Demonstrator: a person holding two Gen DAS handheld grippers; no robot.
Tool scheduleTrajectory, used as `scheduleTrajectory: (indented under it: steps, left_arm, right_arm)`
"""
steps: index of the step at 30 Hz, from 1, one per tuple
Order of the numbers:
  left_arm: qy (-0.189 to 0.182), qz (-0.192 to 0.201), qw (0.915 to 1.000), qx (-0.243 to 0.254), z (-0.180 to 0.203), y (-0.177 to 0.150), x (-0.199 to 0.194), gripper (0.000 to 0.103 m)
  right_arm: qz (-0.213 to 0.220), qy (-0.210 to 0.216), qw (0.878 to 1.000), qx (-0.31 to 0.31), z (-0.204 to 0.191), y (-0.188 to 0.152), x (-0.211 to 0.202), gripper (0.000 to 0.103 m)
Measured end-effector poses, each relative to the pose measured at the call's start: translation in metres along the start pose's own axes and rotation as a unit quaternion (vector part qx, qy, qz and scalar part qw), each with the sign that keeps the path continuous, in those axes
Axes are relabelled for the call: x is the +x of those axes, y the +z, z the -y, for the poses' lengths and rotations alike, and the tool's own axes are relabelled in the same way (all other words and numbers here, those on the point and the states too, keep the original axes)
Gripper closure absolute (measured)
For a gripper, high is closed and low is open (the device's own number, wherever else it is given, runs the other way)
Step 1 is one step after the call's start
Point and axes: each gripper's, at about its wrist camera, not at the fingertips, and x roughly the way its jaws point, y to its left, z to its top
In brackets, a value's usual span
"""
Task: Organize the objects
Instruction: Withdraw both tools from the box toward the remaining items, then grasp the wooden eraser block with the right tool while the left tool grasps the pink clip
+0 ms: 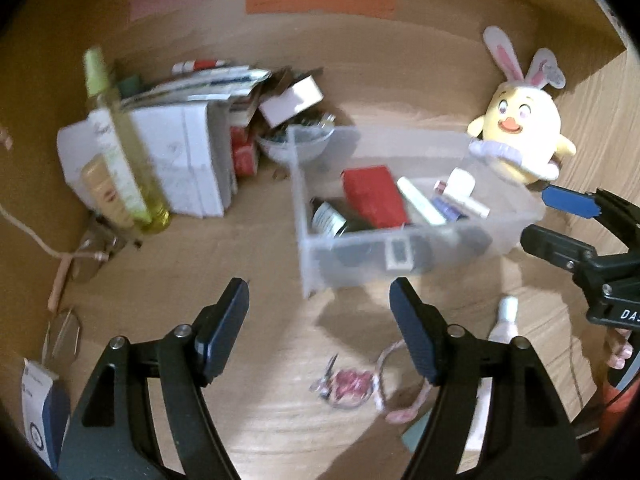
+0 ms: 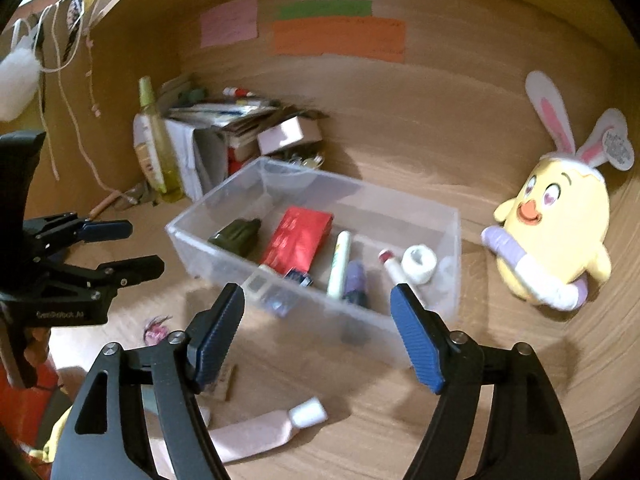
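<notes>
A: Where do we see the clear box?
B: On the table, left of the plush chick.
A: And our hand-held grippers?
B: Left hand-held gripper and right hand-held gripper both stand released, grasping nothing.

Blurred: clear bin front label unreadable; pink tube partly hidden behind right tool.
</notes>
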Motion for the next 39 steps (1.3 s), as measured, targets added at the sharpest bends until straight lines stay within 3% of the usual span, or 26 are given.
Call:
scheduleTrajectory:
  steps: [10, 16, 25, 32, 37, 39]
  left_arm:
    - [0.007, -0.053, 0.9985, -0.012, -0.018, -0.041, 0.017, 0.03]
    - [-0.011, -0.087, 0.9962, -0.001, -0.014, -0.058, 0.029, 0.03]
    - [-0.011, -0.085, 0.9961, 0.02, -0.004, -0.063, 0.035, 0.026]
    - [-0.014, -0.077, 0.9967, 0.022, -0.001, -0.056, 0.041, 0.031]
    - [-0.025, -0.066, 0.997, 0.031, 0.004, -0.055, 0.04, 0.051]
    - [-0.031, -0.064, 0.9969, 0.033, 0.005, -0.054, 0.04, 0.062]
  right_arm:
    - [-0.069, 0.026, 0.997, 0.006, -0.017, -0.033, 0.036, 0.027]
    - [-0.09, 0.038, 0.995, -0.007, -0.034, -0.044, 0.044, 0.027]
    - [-0.116, 0.048, 0.992, -0.023, -0.048, -0.057, 0.054, 0.029]
    - [-0.122, 0.045, 0.991, -0.022, -0.047, -0.061, 0.058, 0.062]
    - [-0.115, 0.032, 0.993, -0.011, -0.042, -0.06, 0.06, 0.079]
    - [-0.113, 0.031, 0.993, -0.008, -0.04, -0.06, 0.06, 0.08]
